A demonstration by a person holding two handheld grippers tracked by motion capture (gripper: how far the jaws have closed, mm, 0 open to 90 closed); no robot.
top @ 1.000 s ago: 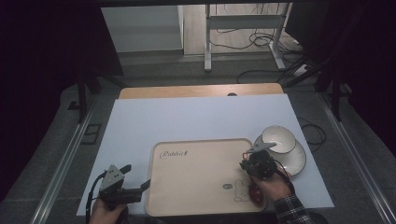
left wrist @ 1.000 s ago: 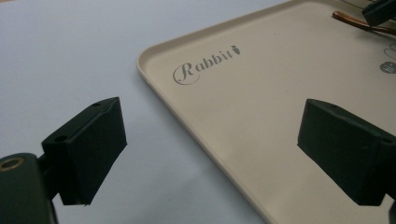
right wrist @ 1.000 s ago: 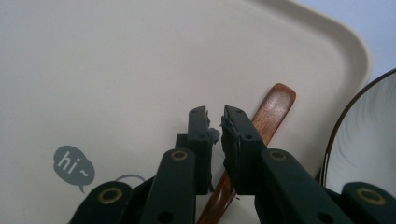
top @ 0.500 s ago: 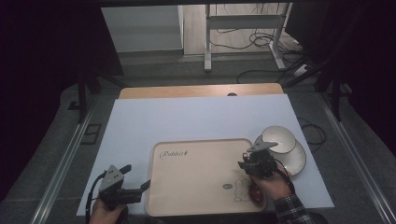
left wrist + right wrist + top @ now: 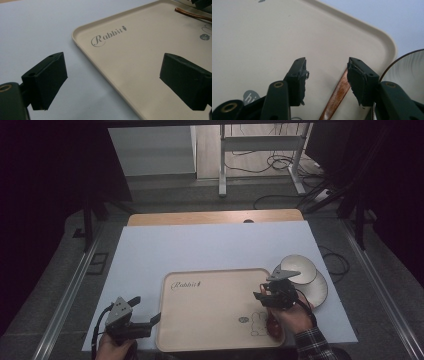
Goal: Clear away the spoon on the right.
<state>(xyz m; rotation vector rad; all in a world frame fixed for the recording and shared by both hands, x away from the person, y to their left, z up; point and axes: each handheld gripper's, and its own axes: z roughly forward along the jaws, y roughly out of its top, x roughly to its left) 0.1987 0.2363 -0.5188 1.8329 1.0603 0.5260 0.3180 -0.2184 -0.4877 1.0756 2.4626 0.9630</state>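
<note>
Dim high view, dark edges, soft focus

The tray (image 5: 210,290) lies mostly bare, giving open passage across its middle; a wooden spoon (image 5: 337,96) crosses its right corner, and stacked plates (image 5: 305,275) crowd the surface just beyond that edge.

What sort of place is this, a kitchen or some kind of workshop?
Probably a lab or recording room, not a kitchen: a table under a white sheet, loose cables on the floor behind, and a metal stand.

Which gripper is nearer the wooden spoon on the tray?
Right. The right gripper hangs over the wooden spoon, fingers open; the left gripper sits off the tray's opposite edge.
</note>
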